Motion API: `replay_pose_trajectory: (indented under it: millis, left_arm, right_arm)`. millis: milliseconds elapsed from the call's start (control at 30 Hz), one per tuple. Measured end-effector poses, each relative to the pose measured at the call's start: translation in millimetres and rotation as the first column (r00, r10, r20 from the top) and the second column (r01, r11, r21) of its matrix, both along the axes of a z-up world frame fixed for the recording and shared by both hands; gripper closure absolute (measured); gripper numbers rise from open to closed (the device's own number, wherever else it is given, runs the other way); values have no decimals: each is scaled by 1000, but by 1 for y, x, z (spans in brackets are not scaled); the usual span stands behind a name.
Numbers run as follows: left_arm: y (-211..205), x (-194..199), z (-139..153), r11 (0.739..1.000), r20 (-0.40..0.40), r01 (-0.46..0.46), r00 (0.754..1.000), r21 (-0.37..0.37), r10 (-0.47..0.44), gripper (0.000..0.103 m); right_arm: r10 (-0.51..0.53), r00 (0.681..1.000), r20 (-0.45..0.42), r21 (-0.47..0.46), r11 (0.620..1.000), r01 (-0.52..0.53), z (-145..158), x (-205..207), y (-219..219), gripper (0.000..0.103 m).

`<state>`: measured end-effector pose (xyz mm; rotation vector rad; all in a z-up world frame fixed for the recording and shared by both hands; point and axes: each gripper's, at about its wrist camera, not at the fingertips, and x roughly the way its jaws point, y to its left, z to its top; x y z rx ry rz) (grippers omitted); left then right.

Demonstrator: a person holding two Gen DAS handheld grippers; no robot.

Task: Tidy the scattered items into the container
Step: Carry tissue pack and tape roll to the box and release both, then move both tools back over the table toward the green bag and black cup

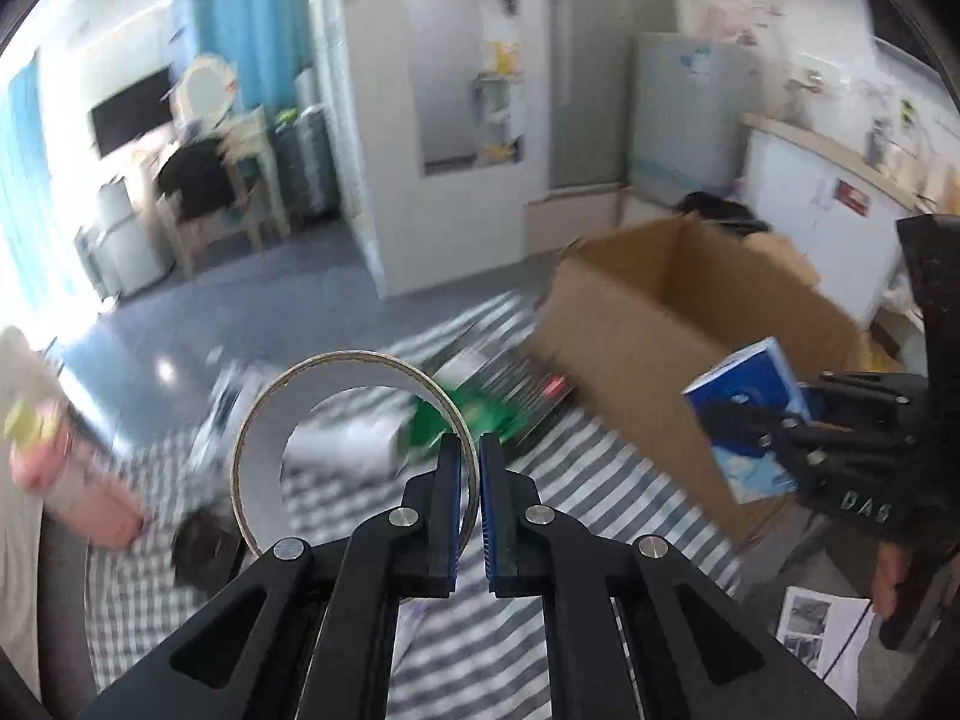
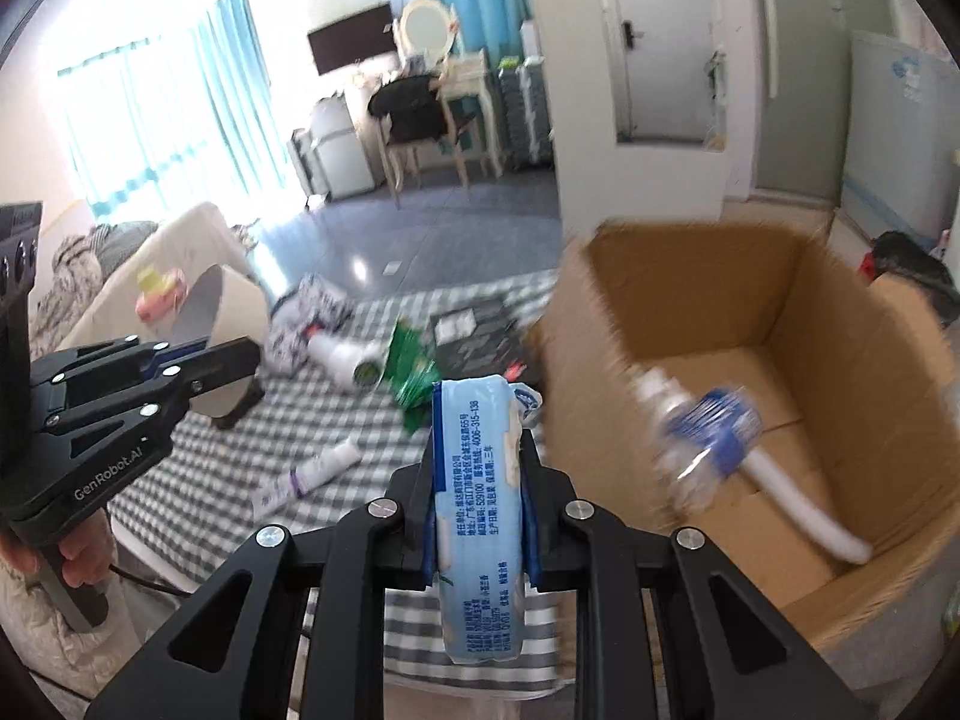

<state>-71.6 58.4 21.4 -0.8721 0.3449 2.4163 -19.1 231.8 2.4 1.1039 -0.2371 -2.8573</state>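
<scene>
A tape roll (image 1: 354, 444) is pinched by the left gripper (image 1: 470, 468); a tissue pack (image 2: 477, 516) is clamped in the right gripper (image 2: 477, 480). The cardboard box (image 2: 750, 312) lies right of both; a blurred, possibly green packet (image 2: 411, 375) lies ahead on the checked cloth (image 2: 240, 450).

Open cardboard box (image 2: 750, 324) holds a plastic bottle (image 2: 702, 438).

Daylight pours through turquoise curtains (image 2: 180, 90) onto a glossy grey floor (image 2: 420, 222), where a white vanity desk (image 2: 462, 75) with an oval mirror (image 2: 426, 24) and a dark-draped chair (image 2: 408, 105) face a white door (image 2: 660, 42).
</scene>
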Motion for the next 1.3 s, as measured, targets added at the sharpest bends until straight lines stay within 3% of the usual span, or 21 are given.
replay_pose_trajectory:
  millis: [200,367,600,767,867,933,1033,1133,1300]
  left_arm:
    - [79,6,41,984,-62,172,984,38,-169,97]
    - [141,20,55,947,-75,317,947,58,-312,97]
    - [210,17,23,920,-19,391,920,-16,-391,97]
    - [232,3,-8,924,51,377,926,-61,-375,95]
    - [232,3,-18,932,51,347,938,-100,-344,75]
    - [229,1,-20,944,27,302,953,-133,-301,50]
    - [217,-3,-17,953,29,290,957,-90,-289,31]
    - [206,-8,-10,959,26,280,960,-51,-279,16]
    - [191,-8,0,965,-10,258,966,-47,-259,13]
  right_arm:
    - [-108,991,-75,24,994,110,45,20,47,84]
    - [-220,972,-81,46,973,225,59,36,88,84]
    - [-312,950,24,30,950,312,29,35,128,84]
    - [-335,937,95,29,942,333,3,24,143,84]
    - [-365,923,123,66,931,360,-3,17,147,81]
    - [-384,913,135,70,923,378,-6,15,152,76]
    - [-391,910,136,49,920,388,-7,16,155,68]
    - [-390,911,130,40,920,389,-5,15,155,65]
    - [-376,922,95,25,927,375,4,19,147,60]
